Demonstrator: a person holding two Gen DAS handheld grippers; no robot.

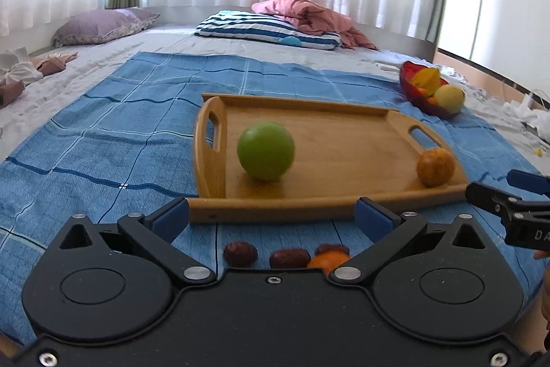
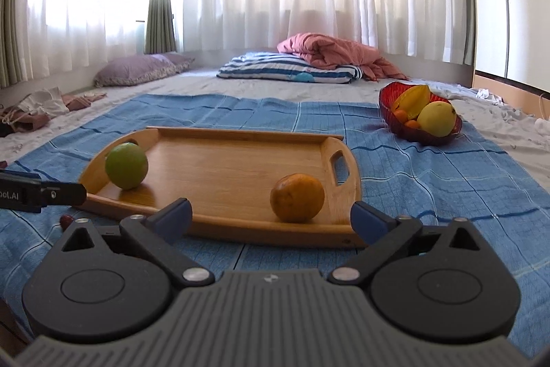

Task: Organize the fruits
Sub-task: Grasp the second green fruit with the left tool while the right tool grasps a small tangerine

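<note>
A wooden tray (image 1: 343, 140) (image 2: 220, 157) lies on a blue cloth. It holds a green round fruit (image 1: 265, 151) (image 2: 126, 165) at its left end and an orange (image 1: 435, 166) (image 2: 297, 197) at its right end. My left gripper (image 1: 271, 219) is open and empty just short of the tray's near rim. Under it lie two dark red dates (image 1: 240, 253) and a small orange fruit (image 1: 326, 262) on the cloth. My right gripper (image 2: 271, 220) is open and empty before the orange; it also shows in the left wrist view (image 1: 515, 195).
A red bowl (image 1: 412, 85) (image 2: 388, 112) with a star fruit, a yellow fruit and small oranges stands at the back right. The blue cloth (image 1: 120, 133) (image 2: 429, 181) covers a bed with pillows, a pink blanket and clothes behind.
</note>
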